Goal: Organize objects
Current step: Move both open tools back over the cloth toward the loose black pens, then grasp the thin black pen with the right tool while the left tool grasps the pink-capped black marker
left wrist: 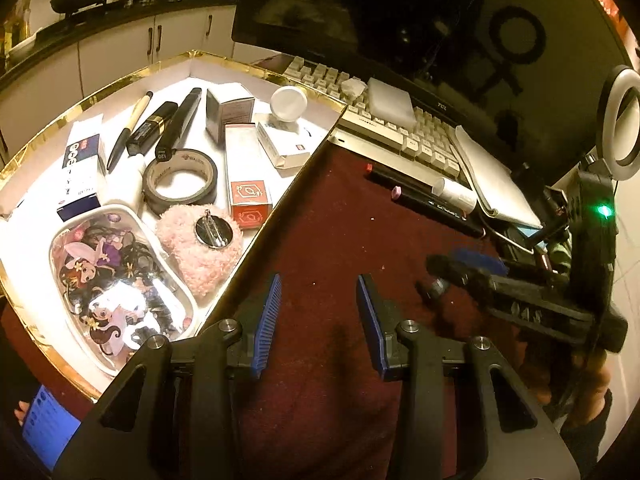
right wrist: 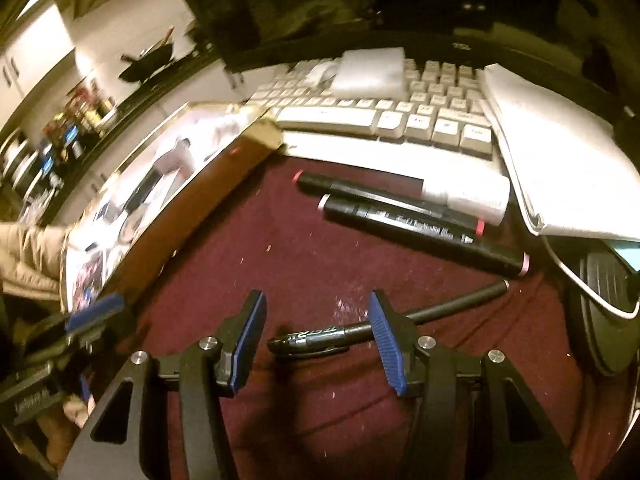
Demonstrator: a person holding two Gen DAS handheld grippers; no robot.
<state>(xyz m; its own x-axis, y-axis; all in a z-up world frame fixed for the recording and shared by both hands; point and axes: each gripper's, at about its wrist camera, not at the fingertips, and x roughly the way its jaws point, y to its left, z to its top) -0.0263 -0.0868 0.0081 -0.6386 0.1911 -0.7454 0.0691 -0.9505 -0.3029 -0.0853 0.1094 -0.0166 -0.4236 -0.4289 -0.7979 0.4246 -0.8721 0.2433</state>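
While your left gripper (left wrist: pixel 318 288) hovers over the maroon desk (left wrist: pixel 328 208) with its fingers apart and nothing between them, your right gripper (right wrist: pixel 316 312) stands with its fingers spread wider, a black pen (right wrist: pixel 320 340) lying on the desk between and below them; the pads do not press on it. The pen's barrel carries pale lettering too blurred to read.

Take the gold-rimmed tray (left wrist: pixel 280 80) as landmark. Inside it, from the left wrist view, lie a roll of dark tape (left wrist: pixel 180 178), a black tube marked "120" (left wrist: pixel 178 124), an orange-and-white carton (left wrist: pixel 246 172), a blue-and-white box (left wrist: pixel 80 168), a pink fluffy puff (left wrist: pixel 200 252) and a cartoon-printed pouch (left wrist: pixel 116 280).

Outside the tray, to its right on the desk, lie two black markers (right wrist: pixel 424 228) with pink end caps, their side printing illegible, and a white tube (right wrist: pixel 468 196) touching the farther one. Beyond these sits a pale keyboard (right wrist: pixel 400 116), and behind it a dark monitor (left wrist: pixel 400 20) whose bezel reads "TCL". A white notebook (right wrist: pixel 556 160) lies at the keyboard's right end.
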